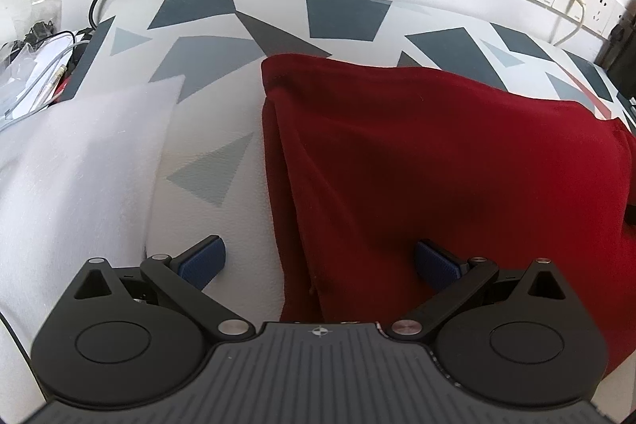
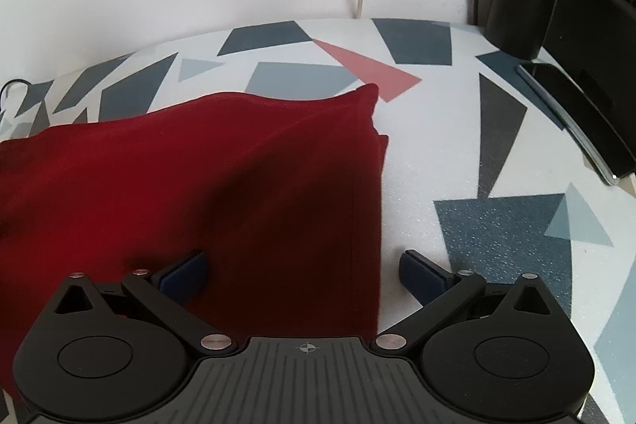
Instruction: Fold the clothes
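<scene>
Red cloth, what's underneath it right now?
The red cloth lies on the patterned table cover, which shows around its edges. It is folded into layers; anything between or beneath them is covered and cannot be seen.

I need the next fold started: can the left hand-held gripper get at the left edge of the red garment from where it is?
Probably yes. The left hand-held gripper is open and straddles the red garment's left edge, with nothing in between.

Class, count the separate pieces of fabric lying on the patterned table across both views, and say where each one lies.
2. A red garment lies in the middle, beneath both open tongs; a white cloth lies to its left, apart from it. More may lie outside the frames.
</scene>
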`<state>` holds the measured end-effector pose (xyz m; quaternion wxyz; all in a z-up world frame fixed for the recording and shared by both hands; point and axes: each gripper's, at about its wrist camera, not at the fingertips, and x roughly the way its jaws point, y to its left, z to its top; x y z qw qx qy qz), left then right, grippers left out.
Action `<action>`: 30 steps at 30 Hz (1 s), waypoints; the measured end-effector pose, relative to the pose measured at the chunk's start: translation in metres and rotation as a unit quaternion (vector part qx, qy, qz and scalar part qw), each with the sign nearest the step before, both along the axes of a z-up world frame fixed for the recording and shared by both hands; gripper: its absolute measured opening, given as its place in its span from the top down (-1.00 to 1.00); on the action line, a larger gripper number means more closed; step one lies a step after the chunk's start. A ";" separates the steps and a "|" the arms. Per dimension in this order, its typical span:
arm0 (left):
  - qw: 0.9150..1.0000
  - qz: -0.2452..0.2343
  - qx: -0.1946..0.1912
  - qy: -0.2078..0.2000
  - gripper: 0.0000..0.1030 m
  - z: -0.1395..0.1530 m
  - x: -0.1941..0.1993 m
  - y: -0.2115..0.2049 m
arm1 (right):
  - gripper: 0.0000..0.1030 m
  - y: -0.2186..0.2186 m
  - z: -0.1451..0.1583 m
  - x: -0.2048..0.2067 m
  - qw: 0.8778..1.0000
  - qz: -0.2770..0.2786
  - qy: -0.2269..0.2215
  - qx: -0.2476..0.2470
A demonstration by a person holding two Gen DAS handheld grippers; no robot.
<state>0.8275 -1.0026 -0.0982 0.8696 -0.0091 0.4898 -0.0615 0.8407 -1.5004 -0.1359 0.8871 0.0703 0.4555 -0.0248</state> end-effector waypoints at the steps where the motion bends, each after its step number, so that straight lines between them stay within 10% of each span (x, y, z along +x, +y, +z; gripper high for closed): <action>1: 1.000 0.000 0.000 0.000 -1.00 0.000 0.000 0.000 | -0.99 0.001 0.000 0.000 1.000 -0.001 -0.001 -0.001; 30: 1.000 -0.009 0.009 0.010 -0.96 0.000 0.002 -0.006 | -0.87 0.005 0.000 -0.001 0.999 0.039 0.007 -0.005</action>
